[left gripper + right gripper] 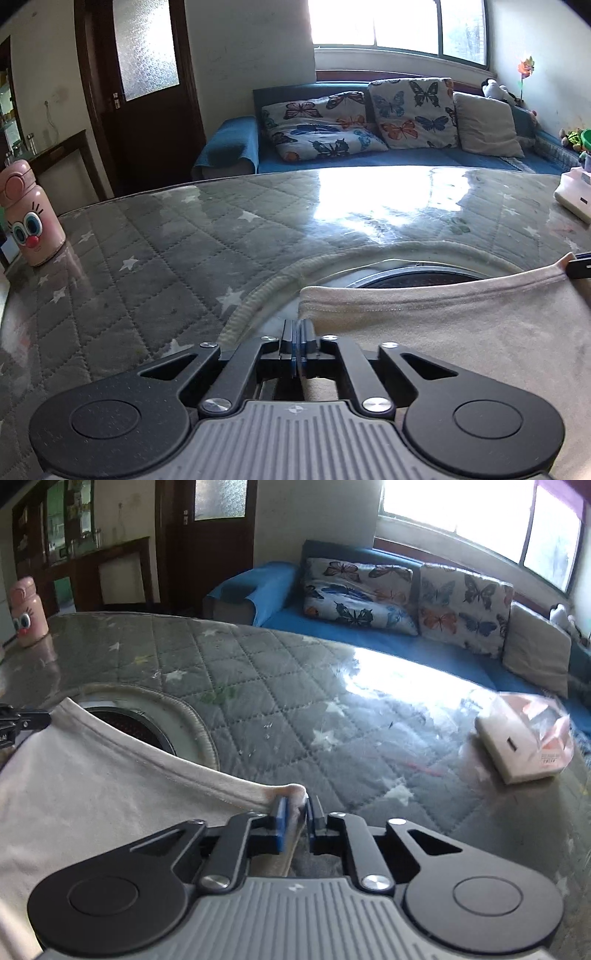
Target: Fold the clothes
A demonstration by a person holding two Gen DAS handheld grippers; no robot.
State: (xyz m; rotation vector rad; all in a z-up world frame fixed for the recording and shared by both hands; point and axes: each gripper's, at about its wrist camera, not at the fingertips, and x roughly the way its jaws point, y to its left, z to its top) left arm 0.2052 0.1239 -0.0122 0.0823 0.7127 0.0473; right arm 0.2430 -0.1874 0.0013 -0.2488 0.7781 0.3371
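The black left gripper (297,326) is seen pressed together at the hemmed corner of the pale beige cotton garment (461,332); whether cloth is pinched cannot be told. The hem's other corner is pinched by the black right gripper (295,805). The garment is spread on the grey quilted star-print table cover (166,240). Farther off are set a pink cartoon-face bottle (31,218) and a white box (509,742).

Garment (461,332) cut off at frame edges; packet (524,738) print unreadable
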